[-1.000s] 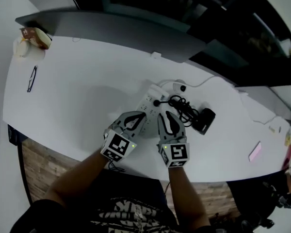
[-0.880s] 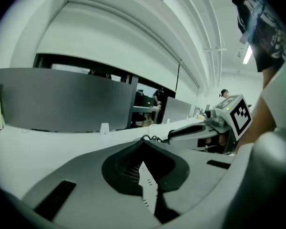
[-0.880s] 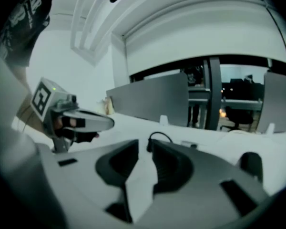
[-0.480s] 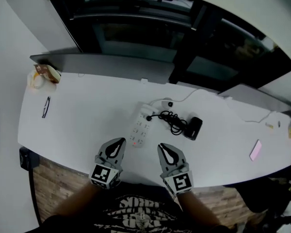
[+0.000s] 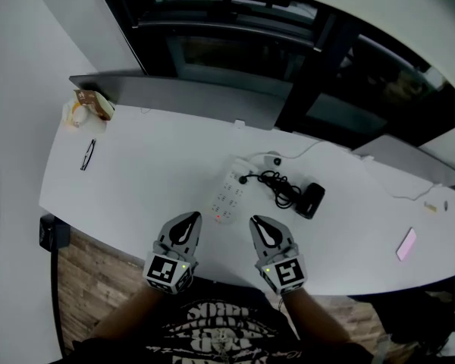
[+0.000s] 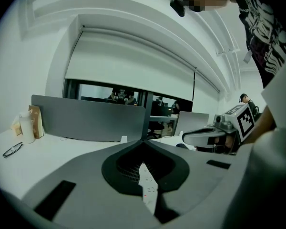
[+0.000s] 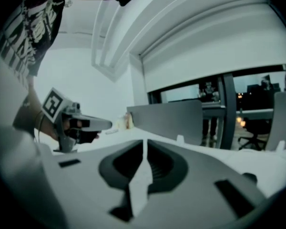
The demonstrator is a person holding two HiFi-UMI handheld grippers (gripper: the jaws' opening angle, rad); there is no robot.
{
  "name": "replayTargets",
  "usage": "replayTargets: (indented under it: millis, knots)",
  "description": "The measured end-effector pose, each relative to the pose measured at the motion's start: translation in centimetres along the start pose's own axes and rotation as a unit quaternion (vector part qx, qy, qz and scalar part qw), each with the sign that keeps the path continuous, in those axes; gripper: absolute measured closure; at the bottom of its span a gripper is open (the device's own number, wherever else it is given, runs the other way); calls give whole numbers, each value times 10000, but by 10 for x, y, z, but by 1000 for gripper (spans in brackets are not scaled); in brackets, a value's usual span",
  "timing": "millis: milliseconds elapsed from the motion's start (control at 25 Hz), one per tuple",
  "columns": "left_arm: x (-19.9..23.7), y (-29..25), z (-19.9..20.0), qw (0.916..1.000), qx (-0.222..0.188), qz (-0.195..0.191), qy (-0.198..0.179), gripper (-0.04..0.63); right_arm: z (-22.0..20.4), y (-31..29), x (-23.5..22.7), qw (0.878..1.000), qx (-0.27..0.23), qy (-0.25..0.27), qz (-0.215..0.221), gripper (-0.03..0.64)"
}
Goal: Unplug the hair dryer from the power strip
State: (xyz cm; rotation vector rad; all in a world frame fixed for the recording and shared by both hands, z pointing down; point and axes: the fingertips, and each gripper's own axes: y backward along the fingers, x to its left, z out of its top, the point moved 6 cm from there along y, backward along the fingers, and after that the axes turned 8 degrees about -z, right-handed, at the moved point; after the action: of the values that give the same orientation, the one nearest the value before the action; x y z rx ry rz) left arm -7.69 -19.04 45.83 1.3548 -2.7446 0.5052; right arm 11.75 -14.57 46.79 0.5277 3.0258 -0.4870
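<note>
While both grippers hang over the near edge of the table (image 5: pixel 136 180), the move ahead depends on where the plug sits relative to them.

At the far left a cup and paper bag (image 5: pixel 82 111) stand by the corner. A pair of glasses (image 5: pixel 87 155) lies just in front of them, well away from the work.

The left gripper (image 5: pixel 191 220) has its jaws pressed together with nothing between them. Through the slit between its jaws, its own view shows only the power strip.

The power strip (image 5: pixel 229 192) lies just beyond and between the two gripper tips. Its long axis runs away from the person and leans a little to the right. The black plug (image 5: pixel 244 178) sits at the strip's far right side. I cannot tell from here whether its prongs are seated.

From there the tangled cord (image 5: pixel 277 185) leads right to the hair dryer (image 5: pixel 312 200), which lies flat on the table.

The right gripper (image 5: pixel 256 223) is also closed and empty. I judge it the nearer one to the plug, while the left is better placed to hold the strip down.

Bare table left of the strip gives free room. On the right, the cord and dryer crowd the approach. A pink item (image 5: pixel 406 243) lies far off to the right, near the table's front edge.
</note>
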Motion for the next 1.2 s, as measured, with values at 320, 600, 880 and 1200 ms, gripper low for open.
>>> replayTargets:
  millis: [320, 600, 880, 1200]
  knots:
    - [12, -57, -14, 9985, 148, -477, -204, 569, -35, -63, -24, 9977, 340, -569, -126, 569]
    - [33, -141, -83, 9873, 1277, -826, -466, 569, -98, -133, -49, 9807, 1286, -1310, -667, 437]
    - [21, -179, -129, 9590, 2251, -1364, -1049, 569, -89, -160, -61, 9722, 745, -2068, -806, 537]
    - [23, -183, -131, 9604, 2278, -1231, -1027, 569, -72, -119, -83, 9380, -310, -3420, -475, 552]
